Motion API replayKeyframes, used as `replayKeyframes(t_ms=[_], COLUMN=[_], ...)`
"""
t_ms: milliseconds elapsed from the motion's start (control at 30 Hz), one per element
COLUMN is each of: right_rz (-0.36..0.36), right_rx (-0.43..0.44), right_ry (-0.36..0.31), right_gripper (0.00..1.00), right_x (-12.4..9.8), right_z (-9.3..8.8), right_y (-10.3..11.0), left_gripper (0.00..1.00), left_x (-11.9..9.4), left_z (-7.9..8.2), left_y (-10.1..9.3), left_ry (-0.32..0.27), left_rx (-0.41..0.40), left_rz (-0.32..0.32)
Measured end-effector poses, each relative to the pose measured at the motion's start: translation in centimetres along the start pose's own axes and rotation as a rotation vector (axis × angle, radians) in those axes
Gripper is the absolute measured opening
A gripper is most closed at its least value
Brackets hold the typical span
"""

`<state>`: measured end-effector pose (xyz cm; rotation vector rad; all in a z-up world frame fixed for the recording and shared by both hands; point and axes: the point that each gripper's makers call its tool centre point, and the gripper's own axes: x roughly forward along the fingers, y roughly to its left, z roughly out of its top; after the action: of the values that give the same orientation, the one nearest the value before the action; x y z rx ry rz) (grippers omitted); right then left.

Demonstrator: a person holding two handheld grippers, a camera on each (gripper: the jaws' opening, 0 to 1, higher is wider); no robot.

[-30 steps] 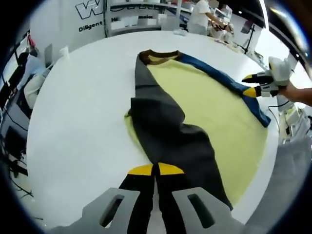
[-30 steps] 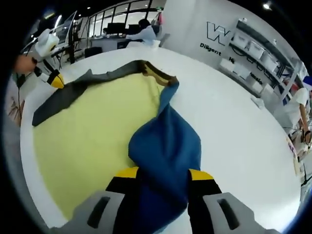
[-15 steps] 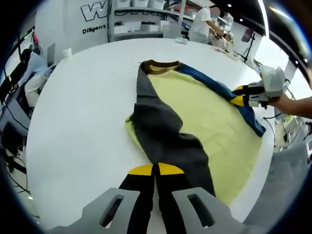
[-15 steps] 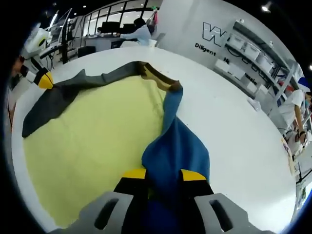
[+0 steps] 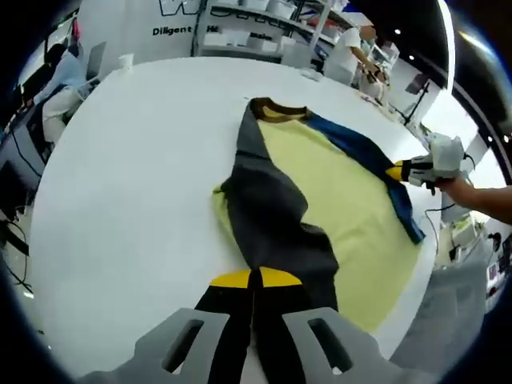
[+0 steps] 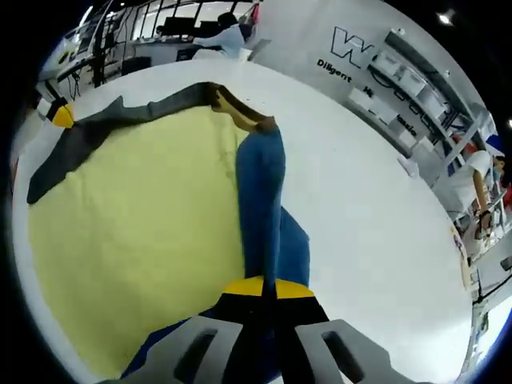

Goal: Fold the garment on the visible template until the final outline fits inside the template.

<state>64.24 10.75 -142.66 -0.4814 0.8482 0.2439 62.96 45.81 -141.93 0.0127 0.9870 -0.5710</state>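
Both sleeves being folded inward: left gripper clamping the grey sleeve, right gripper clamping the blue sleeve, over the yellow shirt body. Next: laying them flat.

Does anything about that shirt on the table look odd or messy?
Yes. The shirt isn't lying flat: its grey sleeve is bunched and pinched in the left gripper, and the blue sleeve is stretched taut in the right gripper. Nothing looks torn or spilled on the white table.
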Motion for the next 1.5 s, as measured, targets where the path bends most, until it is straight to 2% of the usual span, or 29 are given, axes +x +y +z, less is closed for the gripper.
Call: replayKeyframes(t_ms=[67,133,200,267,367,433,467,533,700,833,1000,1167,1500], right_rz=[0.047,0.059,0.064,0.029,0.027,0.024,0.02,0.014,0.0,0.007,0.009,0.006,0.009], right_rx=[-0.032,-0.075,-0.113,-0.145,-0.131,-0.183,-0.216,-0.289,-0.288,-0.296,-0.324,-0.352,-0.403], right_ry=[0.002,-0.004,0.025,0.0,0.011,0.028,0.036,0.047,0.06,0.069,0.074,0.079,0.08], right_gripper=[0.0,0.0,0.0,0.0,0.0,0.0,0.0,0.0,0.0,0.0,0.0,0.0,0.0], right_x=[0.2,0.2,0.4,0.7,0.9,1.0,1.0,1.1,1.0,0.9,0.6,0.4,0.2], right_z=[-0.1,-0.2,-0.9,-0.8,-0.7,-0.8,-0.8,-0.8,-1.5,-1.8,-2.4,-3.3,-4.1], right_y=[1.7,2.9,3.6,3.1,3.0,2.9,2.8,2.9,2.0,1.7,1.3,0.5,-0.7], left_gripper=[0.0,0.01,0.01,0.01,0.01,0.01,0.01,0.01,0.01,0.0,0.0,0.0,0.0], left_x=[0.1,0.2,0.0,-0.2,-0.5,-0.7,-0.8,-1.0,-1.6,-1.7,-1.9,-2.6,-4.5], left_z=[-0.3,-0.1,0.5,0.7,0.7,0.6,0.5,0.2,0.0,-0.4,-0.7,-0.1,0.9], left_y=[0.2,0.5,0.6,0.7,0.9,1.1,1.0,1.3,2.0,2.5,2.8,3.9,7.9], left_ry=[0.006,-0.011,-0.04,-0.047,-0.056,-0.063,-0.069,-0.067,-0.075,-0.066,-0.048,-0.034,0.01], left_rx=[0.034,0.052,0.076,0.079,0.066,0.041,-0.006,-0.042,-0.045,-0.089,-0.086,-0.059,-0.015], left_rz=[0.018,0.028,0.034,0.029,0.022,0.017,-0.003,-0.006,0.016,0.011,0.019,0.039,0.139])
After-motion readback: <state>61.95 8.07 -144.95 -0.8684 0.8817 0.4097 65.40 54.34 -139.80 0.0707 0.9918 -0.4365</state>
